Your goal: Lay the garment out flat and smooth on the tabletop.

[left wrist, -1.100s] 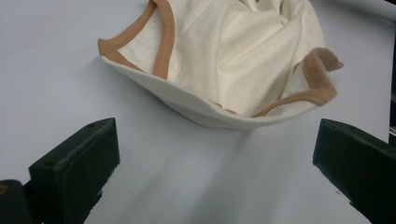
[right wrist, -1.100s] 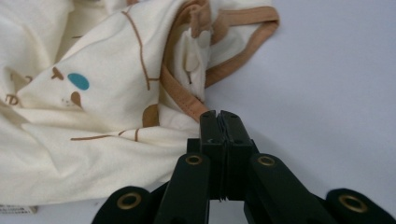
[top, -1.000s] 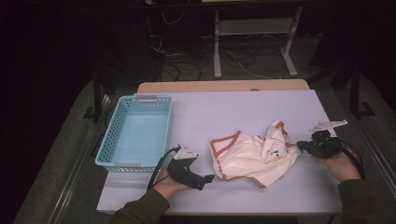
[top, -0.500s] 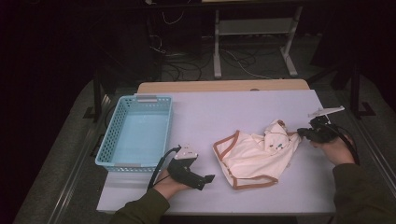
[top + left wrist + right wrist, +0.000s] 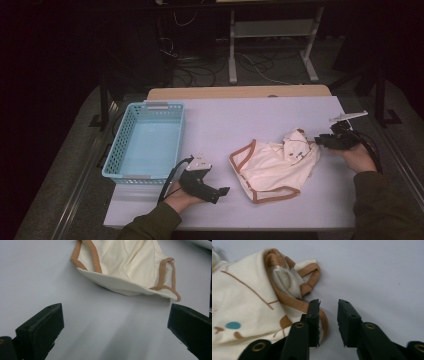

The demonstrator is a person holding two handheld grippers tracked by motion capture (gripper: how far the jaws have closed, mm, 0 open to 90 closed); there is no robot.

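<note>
High view: a pale lavender counter [image 5: 260, 120] carries a light blue plastic basket [image 5: 147, 140] at its left, and the basket has nothing in it. A cream garment with tan trim [image 5: 275, 165] lies rumpled right of centre, well apart from the basket. The left gripper [image 5: 212, 190] rests near the front edge, between basket and garment, pointing toward the cloth without touching it. The right gripper [image 5: 320, 141] sits just at the garment's right edge.

Left gripper view: the two black jaws stand wide apart with only bare counter between them. The garment lies ahead, a short way off, showing a tan-bound opening and a folded cream hem.

Right gripper view: the jaws have just been opening and now stand a little apart with nothing between them. A tan strap [image 5: 310, 280] lies bunched against the outer side of the left jaw. The fabric carries thin tan lines and a small teal dot [image 5: 233, 325].

Judging by this, the garment is released and loosely spread. Any folding or moving to the basket is left to do.
</note>
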